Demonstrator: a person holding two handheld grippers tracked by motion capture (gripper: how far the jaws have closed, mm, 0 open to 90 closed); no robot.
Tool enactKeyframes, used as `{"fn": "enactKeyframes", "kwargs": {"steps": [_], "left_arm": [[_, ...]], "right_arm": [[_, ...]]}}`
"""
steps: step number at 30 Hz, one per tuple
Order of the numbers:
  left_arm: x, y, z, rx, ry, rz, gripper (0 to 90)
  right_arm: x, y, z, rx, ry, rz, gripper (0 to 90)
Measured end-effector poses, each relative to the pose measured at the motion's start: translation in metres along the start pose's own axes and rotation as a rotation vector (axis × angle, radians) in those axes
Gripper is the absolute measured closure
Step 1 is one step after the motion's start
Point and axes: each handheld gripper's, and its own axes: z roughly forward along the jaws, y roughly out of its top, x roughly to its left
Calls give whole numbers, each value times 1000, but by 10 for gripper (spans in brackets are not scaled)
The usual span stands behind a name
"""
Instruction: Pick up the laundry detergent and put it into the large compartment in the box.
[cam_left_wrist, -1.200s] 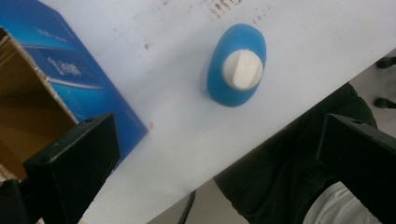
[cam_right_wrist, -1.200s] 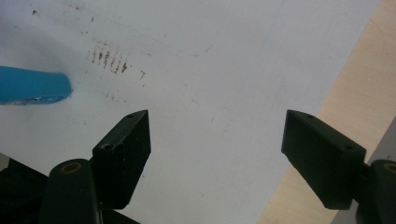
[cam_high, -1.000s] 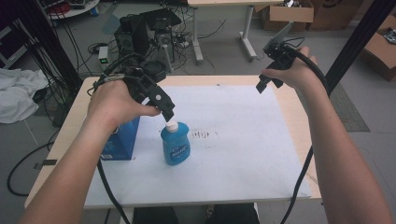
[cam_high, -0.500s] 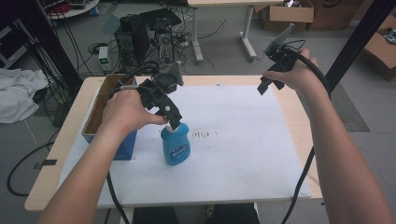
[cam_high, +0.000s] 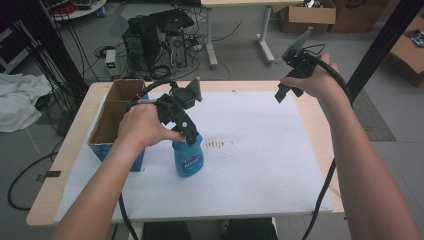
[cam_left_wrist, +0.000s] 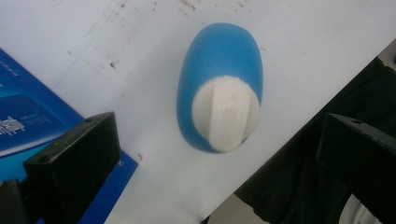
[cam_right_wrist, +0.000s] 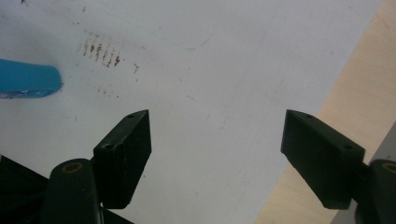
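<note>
Left hand-held gripper (cam_high: 191, 139) poised over the bottle (cam_high: 188, 159)

The blue bottle stands upright on the white sheet (cam_high: 260, 165) near the table's left, just right of the box (cam_high: 112, 125); the jaws gape above its white cap (cam_left_wrist: 226, 114), seemingly aligned to grasp it. The right hand-held gripper (cam_high: 282, 93), jaws spread and empty, is raised at the far right, out of the way.
</note>
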Motion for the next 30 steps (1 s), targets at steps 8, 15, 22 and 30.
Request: {"fn": "enactKeyframes", "kwargs": {"steps": [8,15,22,30], "left_arm": [[-4,4,13,12,2,31,1],[-5,7,26,34,32,43,1],[-8,10,37,42,29,60,1],[-10,12,48,56,41,76,1]], "right_arm": [[-3,-1,1,4,6,12,247],[-2,-1,4,6,9,7,247],[-3,-1,5,7,7,8,247],[-4,-2,8,7,9,4,247]]}}
